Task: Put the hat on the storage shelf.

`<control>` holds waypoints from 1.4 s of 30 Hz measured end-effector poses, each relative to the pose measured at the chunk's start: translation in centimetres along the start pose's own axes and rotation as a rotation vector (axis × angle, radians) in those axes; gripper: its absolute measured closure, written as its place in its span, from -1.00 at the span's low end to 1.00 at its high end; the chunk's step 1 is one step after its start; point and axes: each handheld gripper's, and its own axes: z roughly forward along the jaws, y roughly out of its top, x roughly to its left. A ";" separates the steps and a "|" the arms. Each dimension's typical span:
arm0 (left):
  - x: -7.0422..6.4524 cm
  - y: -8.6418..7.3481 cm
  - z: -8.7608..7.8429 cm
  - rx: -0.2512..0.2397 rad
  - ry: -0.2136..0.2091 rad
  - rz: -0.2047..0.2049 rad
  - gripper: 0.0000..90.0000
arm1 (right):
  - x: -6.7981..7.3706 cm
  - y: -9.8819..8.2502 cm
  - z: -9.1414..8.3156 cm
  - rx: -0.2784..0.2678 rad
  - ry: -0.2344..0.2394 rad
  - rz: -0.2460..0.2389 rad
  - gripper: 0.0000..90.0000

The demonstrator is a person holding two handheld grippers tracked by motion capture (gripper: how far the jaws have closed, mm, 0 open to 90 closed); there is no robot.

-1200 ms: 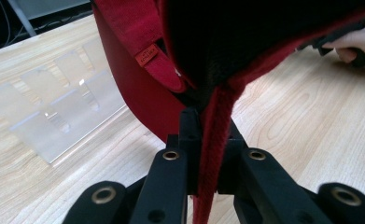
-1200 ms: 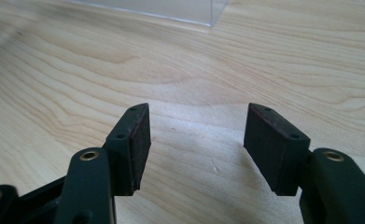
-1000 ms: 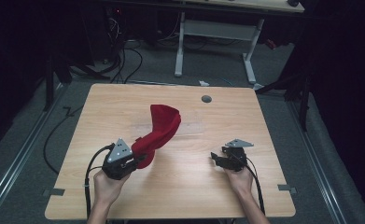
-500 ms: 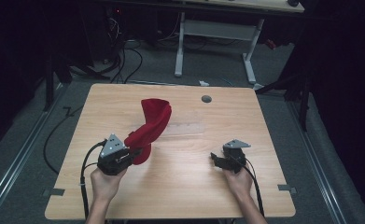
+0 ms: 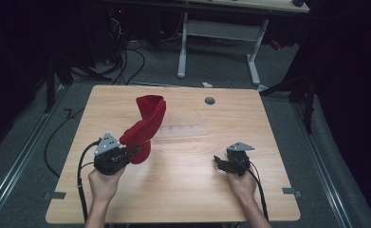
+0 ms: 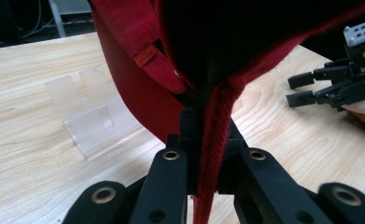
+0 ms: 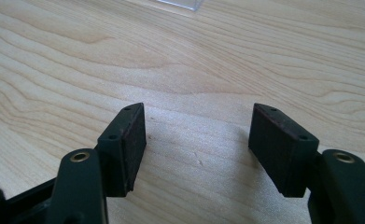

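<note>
The left gripper (image 5: pixel 132 152) is clamped on the hem of a red knit hat (image 5: pixel 145 124), lifting it above the wooden table (image 5: pixel 183 190). The right gripper (image 5: pixel 219 163) hangs well apart, jaws spread over bare wood, beyond a clear plastic stand (image 6: pixel 92 109).

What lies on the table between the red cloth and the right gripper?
In the high view, only bare wood lies between the red cloth and the right gripper.

Red hat (image 5: pixel 145 126): knitted fabric with a small red tag, lifted off the counter (image 5: pixel 183 190), stretched upward toward 12 o'clock.
Grip: ribbed rim pinched between the left gripper (image 5: pixel 133 152) jaws.
Clear stand (image 6: pixel 94 109): transparent plastic, on the counter just behind the hat.
</note>
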 end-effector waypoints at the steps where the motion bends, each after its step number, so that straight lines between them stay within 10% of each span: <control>1: 0.1 0.2 0.0 -0.003 0.001 -0.004 0.88 | 0.0 0.0 0.0 0.000 0.000 0.000 -0.18; 42: 2.9 5.6 2.8 -0.153 0.051 -0.007 0.88 | 0.1 0.0 0.0 0.002 0.002 -0.001 -0.21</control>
